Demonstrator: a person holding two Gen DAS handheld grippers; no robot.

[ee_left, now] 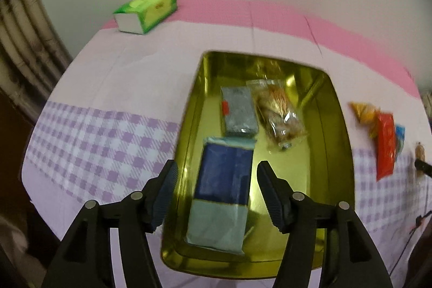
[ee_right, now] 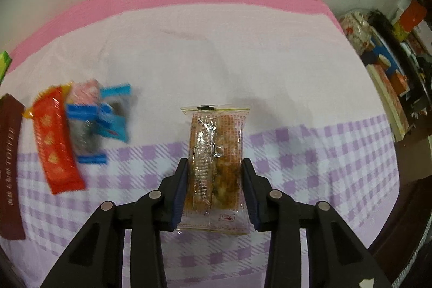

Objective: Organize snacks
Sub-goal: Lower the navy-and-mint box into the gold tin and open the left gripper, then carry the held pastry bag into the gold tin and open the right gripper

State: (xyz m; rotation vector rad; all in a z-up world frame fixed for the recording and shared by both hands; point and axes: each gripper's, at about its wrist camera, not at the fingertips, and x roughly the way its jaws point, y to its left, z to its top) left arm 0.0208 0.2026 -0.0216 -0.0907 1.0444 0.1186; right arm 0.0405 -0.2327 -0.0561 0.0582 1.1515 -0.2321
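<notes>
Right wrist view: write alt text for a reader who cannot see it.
The right gripper clamps a clear snack packet between its fingers, above a pink and purple checked tablecloth. To the left lie more loose snacks, among them a red packet, blue-wrapped pieces and a brown packet.

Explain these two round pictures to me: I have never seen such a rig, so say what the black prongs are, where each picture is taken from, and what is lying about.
Each picture comes from a wide-angle camera on a hand-held gripper, looking along its two black fingers. A person holds one in each hand.

Left view: the left gripper stands open above a gold tray on a checked tablecloth. In the tray lie a blue packet, a grey packet and a clear snack bag. A green tissue pack sits further back.

Right view: the right gripper is shut on a clear packet of brown snack. More wrapped snacks wait to its left.
</notes>
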